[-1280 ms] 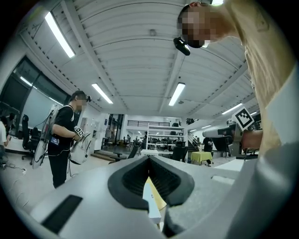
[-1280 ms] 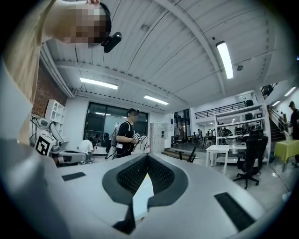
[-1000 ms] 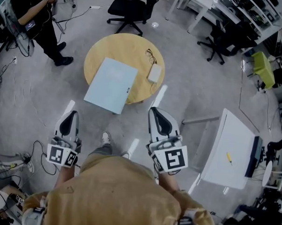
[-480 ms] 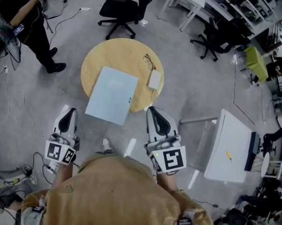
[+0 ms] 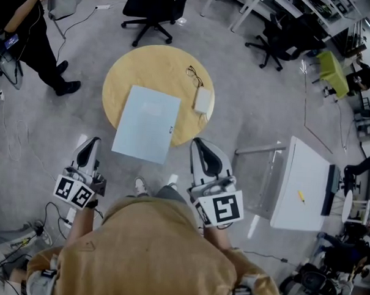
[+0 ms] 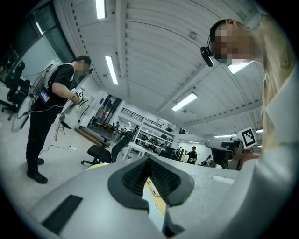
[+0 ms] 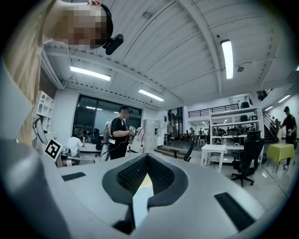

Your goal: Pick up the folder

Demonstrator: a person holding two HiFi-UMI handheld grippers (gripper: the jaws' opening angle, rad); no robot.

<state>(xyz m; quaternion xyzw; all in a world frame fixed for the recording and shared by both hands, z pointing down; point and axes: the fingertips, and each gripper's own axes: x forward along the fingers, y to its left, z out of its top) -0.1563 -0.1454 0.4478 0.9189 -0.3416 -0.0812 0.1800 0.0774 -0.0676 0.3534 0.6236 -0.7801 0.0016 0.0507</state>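
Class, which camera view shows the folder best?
The head view: the whole blue folder lies on the round table, overhanging its near edge. Both gripper views show only a pale sliver of it.

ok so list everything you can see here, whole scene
table: one, round, wood, centre
folder: one, pale blue, on table, overhanging near edge
glasses: one, dark, table's right side
small box: one, white, beside glasses
chairs: two, black, beyond table
desk: one, white, right
pen: one, yellow, on desk
bystander: one, in black, top left
left gripper: grey, fingers shut, empty
right gripper: grey, fingers shut, empty
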